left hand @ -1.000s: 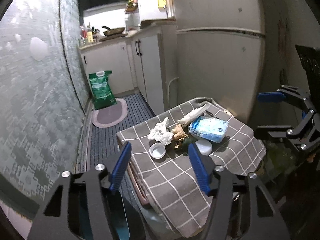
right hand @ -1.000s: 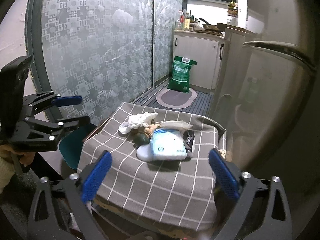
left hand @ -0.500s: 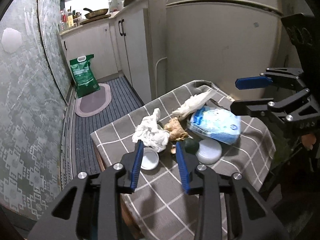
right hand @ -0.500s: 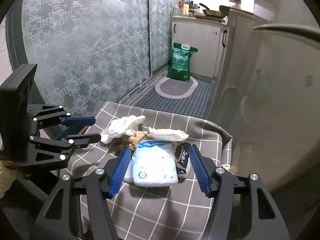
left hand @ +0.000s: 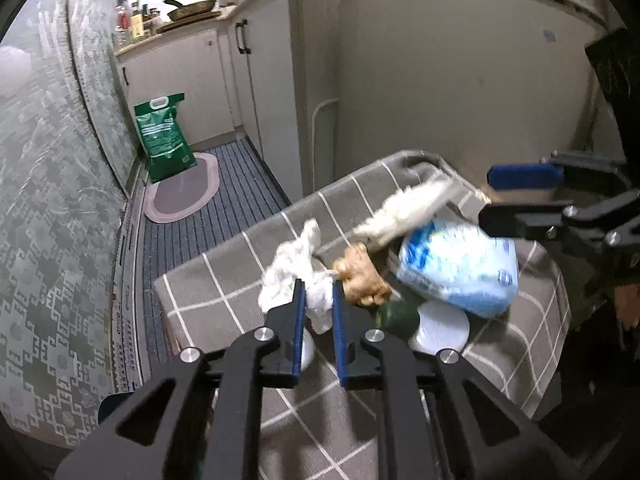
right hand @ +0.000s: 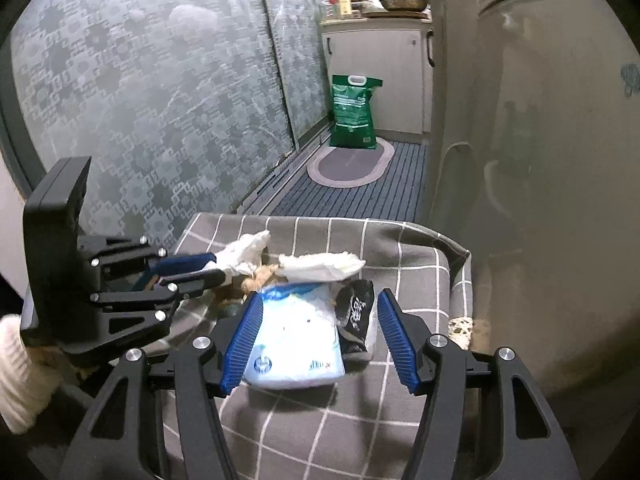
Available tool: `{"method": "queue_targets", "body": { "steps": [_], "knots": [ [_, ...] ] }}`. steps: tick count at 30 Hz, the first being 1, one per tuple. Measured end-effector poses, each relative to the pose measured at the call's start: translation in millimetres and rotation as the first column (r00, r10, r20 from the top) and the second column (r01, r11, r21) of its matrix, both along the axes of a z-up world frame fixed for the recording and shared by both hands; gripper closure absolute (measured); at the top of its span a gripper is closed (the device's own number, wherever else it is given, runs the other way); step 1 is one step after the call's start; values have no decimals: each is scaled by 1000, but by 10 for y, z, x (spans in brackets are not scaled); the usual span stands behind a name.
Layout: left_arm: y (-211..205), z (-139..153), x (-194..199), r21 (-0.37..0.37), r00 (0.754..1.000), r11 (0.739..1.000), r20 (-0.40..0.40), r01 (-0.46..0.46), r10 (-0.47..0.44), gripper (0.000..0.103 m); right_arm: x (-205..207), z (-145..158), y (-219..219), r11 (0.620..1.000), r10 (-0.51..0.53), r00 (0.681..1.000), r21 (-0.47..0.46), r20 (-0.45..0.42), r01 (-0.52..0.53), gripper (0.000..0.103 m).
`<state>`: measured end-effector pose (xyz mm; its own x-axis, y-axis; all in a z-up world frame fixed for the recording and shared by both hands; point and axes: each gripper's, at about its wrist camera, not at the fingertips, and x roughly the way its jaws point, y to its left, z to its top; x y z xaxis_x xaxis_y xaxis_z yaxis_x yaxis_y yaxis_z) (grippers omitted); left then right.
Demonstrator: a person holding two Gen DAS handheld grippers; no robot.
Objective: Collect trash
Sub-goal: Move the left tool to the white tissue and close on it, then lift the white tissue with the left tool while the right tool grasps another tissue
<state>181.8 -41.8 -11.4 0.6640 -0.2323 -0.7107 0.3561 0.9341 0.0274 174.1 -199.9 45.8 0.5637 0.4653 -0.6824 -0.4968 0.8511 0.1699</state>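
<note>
while nipped in the left claw (left hand: 318,300), the crumpled tissue (left hand: 294,276) sits.

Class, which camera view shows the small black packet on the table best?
The right wrist view: the black packet lies in plain sight beside the blue-and-white pack. In the left wrist view that pack hides it entirely.

2 wrist cams, close, angled down; shared trash pile (left hand: 400,264) on checked table (right hand: 360,432).
</note>
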Motion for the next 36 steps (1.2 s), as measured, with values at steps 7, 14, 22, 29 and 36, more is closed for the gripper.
{"method": "queue_targets", "body": {
  "steps": [7,14,22,29,36],
  "knots": [
    [155,132,-6,-101,999,994,18,-35,37,94,164,-54,112,999,-51,998,13,-23,52,43],
    [262,390,-161,-158,993,987,105,-35,52,94,298,-199,169,995,-100,994,-36,-52,98,45],
    [452,445,-283,-171,989,983,120,-65,87,94,296,-156,371,998,-44,998,-47,-41,42,78],
    [772,401,-407,-175,980,974,116,-142,163,94,195,30,591,991,-21,999,-131,51,27,89],
    [1152,440,-572,-206,962,955,126,-215,243,94,61,300,644,993,-24,992,-114,124,38,91]
  ]
}}
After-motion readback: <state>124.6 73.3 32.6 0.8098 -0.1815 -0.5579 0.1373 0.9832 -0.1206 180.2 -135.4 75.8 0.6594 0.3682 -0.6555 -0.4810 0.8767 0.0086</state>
